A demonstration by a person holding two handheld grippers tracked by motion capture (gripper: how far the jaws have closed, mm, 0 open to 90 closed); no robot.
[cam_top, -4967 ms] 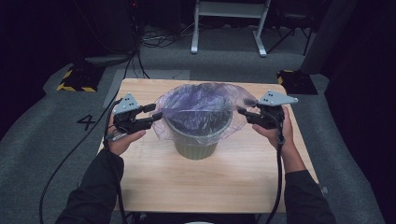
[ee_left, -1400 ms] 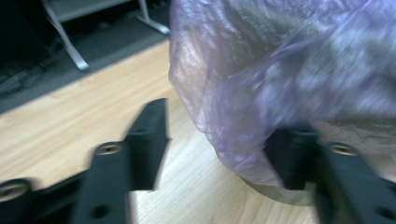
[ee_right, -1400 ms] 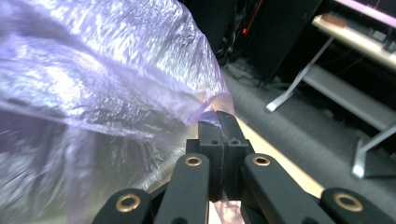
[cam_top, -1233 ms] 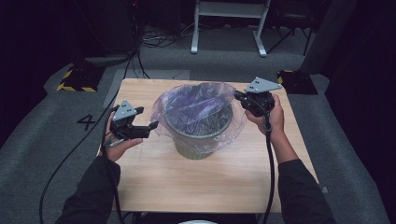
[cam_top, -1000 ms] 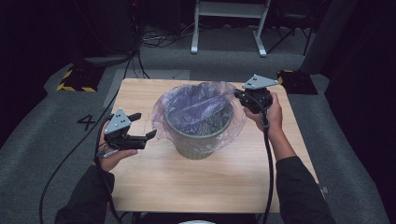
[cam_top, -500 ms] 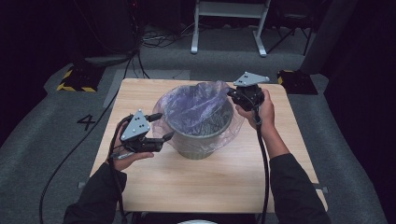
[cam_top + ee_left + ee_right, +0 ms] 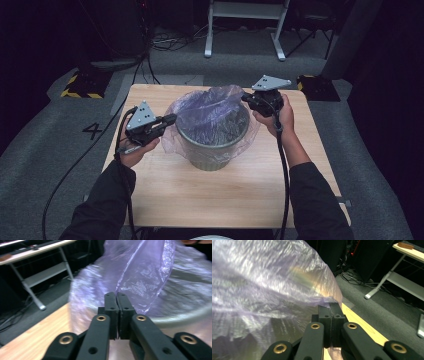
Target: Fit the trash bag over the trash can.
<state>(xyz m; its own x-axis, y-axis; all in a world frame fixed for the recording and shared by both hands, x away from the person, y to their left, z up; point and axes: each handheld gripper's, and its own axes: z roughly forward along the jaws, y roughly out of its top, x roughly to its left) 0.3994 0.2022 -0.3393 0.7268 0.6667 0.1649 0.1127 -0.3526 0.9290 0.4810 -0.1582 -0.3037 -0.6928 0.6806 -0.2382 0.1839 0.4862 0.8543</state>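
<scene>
A grey-green bin [image 7: 210,150] stands in the middle of the wooden table [image 7: 200,200], lined with a thin purple plastic bag [image 7: 210,107]. My left gripper [image 7: 170,119] is at the bin's left rim. Its jaws have just been closing and now stand together on the bag's edge [image 7: 140,277], with the film at the tips of the left gripper [image 7: 116,296]. At the far right rim my right gripper [image 7: 245,97] is shut on the bag's edge and holds it lifted above the bin. The film [image 7: 274,277] runs into the tips of the right gripper [image 7: 331,307].
The table's front half is bare wood. Behind the table stands a white metal frame [image 7: 245,30] on grey carpet. Yellow-black striped blocks [image 7: 80,85] sit at the back left and another block [image 7: 315,85] at the back right. Cables trail across the floor.
My left gripper has come from the table's left side, open, up to the bin's rim and has shut there. The right gripper has drifted slightly left with the bag's edge.
</scene>
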